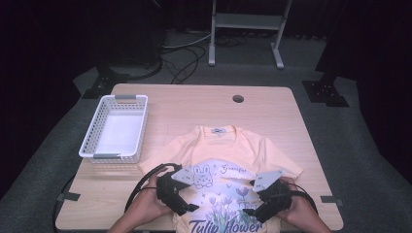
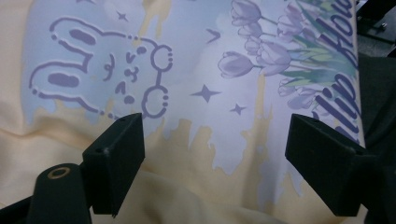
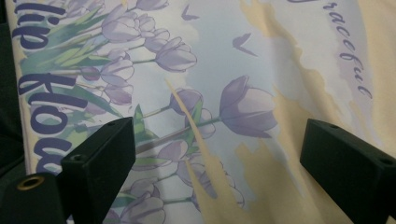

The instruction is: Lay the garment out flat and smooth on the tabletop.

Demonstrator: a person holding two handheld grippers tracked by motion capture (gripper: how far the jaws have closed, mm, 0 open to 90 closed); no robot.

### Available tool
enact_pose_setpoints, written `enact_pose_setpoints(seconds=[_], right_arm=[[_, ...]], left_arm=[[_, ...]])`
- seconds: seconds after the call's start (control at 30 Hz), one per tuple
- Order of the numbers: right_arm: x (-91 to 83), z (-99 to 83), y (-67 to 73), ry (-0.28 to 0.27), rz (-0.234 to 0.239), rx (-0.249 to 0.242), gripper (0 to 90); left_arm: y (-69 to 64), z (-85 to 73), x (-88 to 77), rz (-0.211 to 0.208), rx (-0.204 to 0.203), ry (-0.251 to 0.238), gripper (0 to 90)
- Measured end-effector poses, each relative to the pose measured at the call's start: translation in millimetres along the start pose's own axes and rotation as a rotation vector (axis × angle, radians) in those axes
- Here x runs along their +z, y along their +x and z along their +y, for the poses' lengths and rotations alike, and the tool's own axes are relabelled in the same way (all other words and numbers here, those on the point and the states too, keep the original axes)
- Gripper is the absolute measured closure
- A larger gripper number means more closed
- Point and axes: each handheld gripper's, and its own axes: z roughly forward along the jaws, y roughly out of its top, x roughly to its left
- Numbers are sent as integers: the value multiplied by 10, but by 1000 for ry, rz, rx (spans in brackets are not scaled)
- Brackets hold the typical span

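Lying flat on the desk (image 1: 272, 107), front side up, collar pointing away from the person and hem hanging over the near edge: a pale yellow shirt (image 1: 221, 145) with a rabbit print (image 1: 202, 176), tulips and purple lettering. Hovering just above its lower half, the left tool (image 1: 187, 206) sitting over the rabbit side of the print and the right tool (image 1: 252, 212) over the tulip side, well inside the two sleeves. Gaping wide in the left gripper view, left tool (image 2: 212, 158) with jaws spread far apart, bare printed cloth showing between them, rabbit (image 2: 100, 70) just beyond the one jaw, nothing gripped. Gaping equally wide in the right gripper view, right tool (image 3: 217, 168) with tulips (image 3: 243, 107) lying between the jaws and the lettering running off past one side, pads not pressing any fold of cloth. Coming in from the near edge of the desk in the high view, both forearms angled inward, each hand wrapped around the black body of its tool, jaws pointing down and toward each other over the middle of the shirt, grey plates facing up, cables looping back behind the hands. Standing well apart at the far left of the desk, a white basket (image 1: 92, 145), untouched.
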Motion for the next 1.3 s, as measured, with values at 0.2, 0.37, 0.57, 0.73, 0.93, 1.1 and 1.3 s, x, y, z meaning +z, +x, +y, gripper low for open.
enact_pose_setpoints(seconds=[0.2,0.37,0.57,0.73,0.93,1.1,1.3], right_arm=[[25,-46,-15,-3,9,5,100],[53,-75,-56,-16,32,36,64],[94,-30,-94,-6,35,37,35],[120,4,-154,-3,41,30,35],[147,41,-219,-1,43,28,35],[177,82,-286,3,44,28,35],[214,135,-397,7,45,30,35]], left_arm=[[0,-57,40,28,-13,19,155],[-11,-68,58,75,23,28,154],[75,-62,51,89,2,27,155],[154,-56,51,93,-1,25,155],[248,-50,47,87,-6,20,155],[341,-48,43,86,-14,11,155],[461,-54,37,85,-34,-8,155]])
